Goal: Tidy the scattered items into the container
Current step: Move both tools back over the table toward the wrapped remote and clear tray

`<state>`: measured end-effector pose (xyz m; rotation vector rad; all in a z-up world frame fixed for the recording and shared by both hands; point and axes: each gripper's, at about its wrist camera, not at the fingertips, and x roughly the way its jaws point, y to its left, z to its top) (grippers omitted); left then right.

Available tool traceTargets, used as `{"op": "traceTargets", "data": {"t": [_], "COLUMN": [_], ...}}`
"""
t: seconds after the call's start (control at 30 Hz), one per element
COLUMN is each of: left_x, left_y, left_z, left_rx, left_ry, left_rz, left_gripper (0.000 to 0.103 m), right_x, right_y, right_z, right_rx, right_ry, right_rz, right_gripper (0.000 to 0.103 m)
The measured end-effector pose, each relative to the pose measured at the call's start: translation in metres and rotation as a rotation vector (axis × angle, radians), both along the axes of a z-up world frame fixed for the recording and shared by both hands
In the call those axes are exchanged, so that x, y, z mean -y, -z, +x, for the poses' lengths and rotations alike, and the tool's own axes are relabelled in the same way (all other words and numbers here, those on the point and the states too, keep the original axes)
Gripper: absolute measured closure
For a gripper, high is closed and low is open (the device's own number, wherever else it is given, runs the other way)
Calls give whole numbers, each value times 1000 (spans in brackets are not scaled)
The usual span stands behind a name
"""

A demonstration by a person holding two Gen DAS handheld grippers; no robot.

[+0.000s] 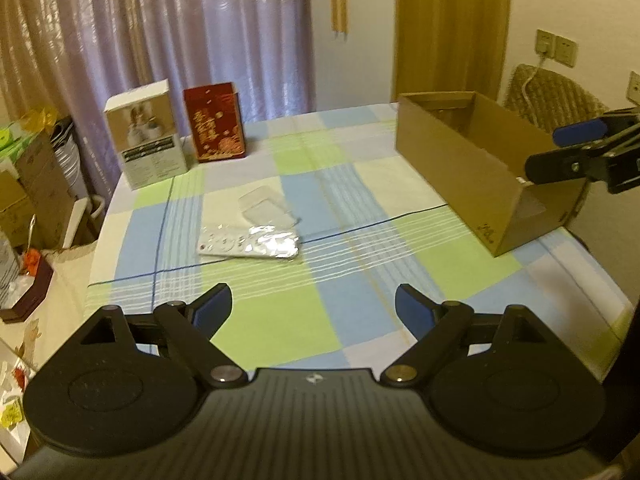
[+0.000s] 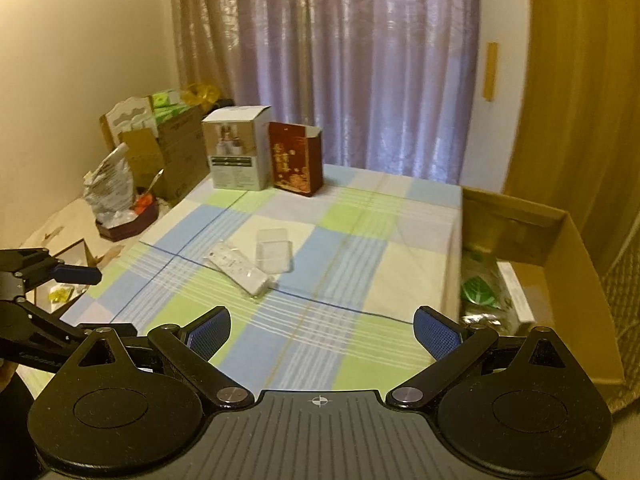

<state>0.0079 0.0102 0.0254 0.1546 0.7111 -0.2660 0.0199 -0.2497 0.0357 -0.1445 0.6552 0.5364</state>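
Both jaws wide open, nothing held: left gripper, right gripper. White remote in crinkly clear wrap and clear plastic tray mid-table, well apart from brown cardboard box. Risk: slippery wrap sliding out of pinch.

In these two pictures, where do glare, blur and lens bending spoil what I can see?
Left wrist view: glare whitens the wrapped remote control; the cardboard box looks bowed by the fisheye. Right wrist view: the box and its contents are smeared with blur, and the curtain glows from backlight.
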Motion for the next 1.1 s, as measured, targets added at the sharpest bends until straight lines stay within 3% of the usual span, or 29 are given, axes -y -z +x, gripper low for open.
{"op": "traceTargets", "data": {"t": [0.47,0.87,1.1], "left_x": [-37,-27,-9], "left_y": [35,88,112], "left_z": [46,125,166], "left_rx": [-36,-63,-56], "left_ry": [-138,-267,-380], "left_rz": [-16,-88,-170], "left_gripper": [14,14,8], "right_x": [-61,-83,-83], "right_y": [42,92,109], "right_z": [46,139,192], "right_rx": [-17,-82,-131], "right_ry": [-127,-60,6], "right_rz": [-59,-43,16], "right_gripper": [1,1,1]}}
